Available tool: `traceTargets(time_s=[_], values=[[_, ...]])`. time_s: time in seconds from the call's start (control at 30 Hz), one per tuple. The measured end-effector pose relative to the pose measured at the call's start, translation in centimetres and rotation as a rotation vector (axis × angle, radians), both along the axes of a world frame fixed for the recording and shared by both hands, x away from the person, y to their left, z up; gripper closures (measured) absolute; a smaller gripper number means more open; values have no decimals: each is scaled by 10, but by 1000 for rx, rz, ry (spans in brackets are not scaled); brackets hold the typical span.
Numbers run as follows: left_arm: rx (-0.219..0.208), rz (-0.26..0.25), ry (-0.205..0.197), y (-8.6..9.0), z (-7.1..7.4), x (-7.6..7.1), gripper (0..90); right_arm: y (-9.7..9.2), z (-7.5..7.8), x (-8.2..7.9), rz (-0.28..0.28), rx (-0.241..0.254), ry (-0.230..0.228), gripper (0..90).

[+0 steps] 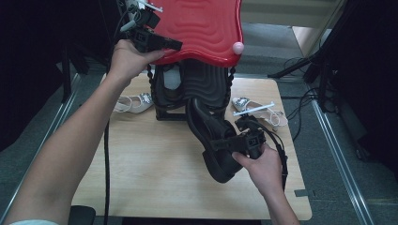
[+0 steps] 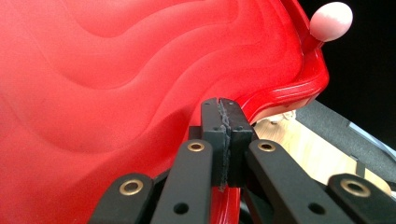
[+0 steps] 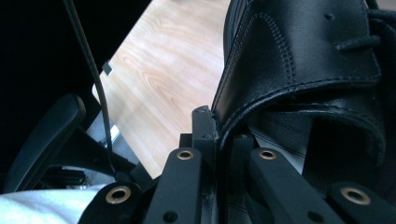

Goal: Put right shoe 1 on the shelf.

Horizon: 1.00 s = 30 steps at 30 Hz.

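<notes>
Two hand-held grippers are at work over the bench (image 1: 155, 178). The left hand-held gripper (image 1: 162, 44) is clamped on the edge of a red lid (image 1: 202, 28) with a wavy surface, holding it raised; its pads (image 2: 215, 135) are pinched tight on the rim, and a pink knob (image 1: 238, 47) sits on the lid's edge far to the side of it. The right hand-held gripper (image 1: 230, 143) grips the collar of a black shoe (image 1: 211, 136), which hangs tilted above the bench, toe toward the dark box (image 1: 187, 89) under the lid. A white shoe (image 1: 133, 103) lies on the bench below the left hand-held gripper, another white shoe (image 1: 260, 110) just beyond the right one. No brand, label or writing can be read anywhere.
</notes>
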<state>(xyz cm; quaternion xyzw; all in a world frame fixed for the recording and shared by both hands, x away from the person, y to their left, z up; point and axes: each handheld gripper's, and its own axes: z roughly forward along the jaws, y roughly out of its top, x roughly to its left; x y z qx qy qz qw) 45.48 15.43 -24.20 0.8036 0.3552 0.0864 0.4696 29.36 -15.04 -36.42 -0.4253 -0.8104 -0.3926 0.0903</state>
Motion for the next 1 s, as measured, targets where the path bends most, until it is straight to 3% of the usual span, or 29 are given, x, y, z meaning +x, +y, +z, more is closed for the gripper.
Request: traceTargets(time_s=[0.2,0.4,0.63,0.7,0.8,1.0], values=[[-21,11,-3,1,-2,-1,900,2,15,18,-46,23,-66,865],[-12,9,-14,0,-2,-2,900,11,12,46,-129,28,-135,865],[0,-2,-25,-1,-1,-2,900,19,6,74,-204,47,-140,863],[-3,-4,-23,-1,-1,-2,900,22,8,78,-222,56,-162,860],[-4,-12,-23,-1,-1,-2,900,29,8,82,-252,38,-208,860],[-5,-32,-20,1,-1,0,900,48,5,89,-300,-47,-315,860]])
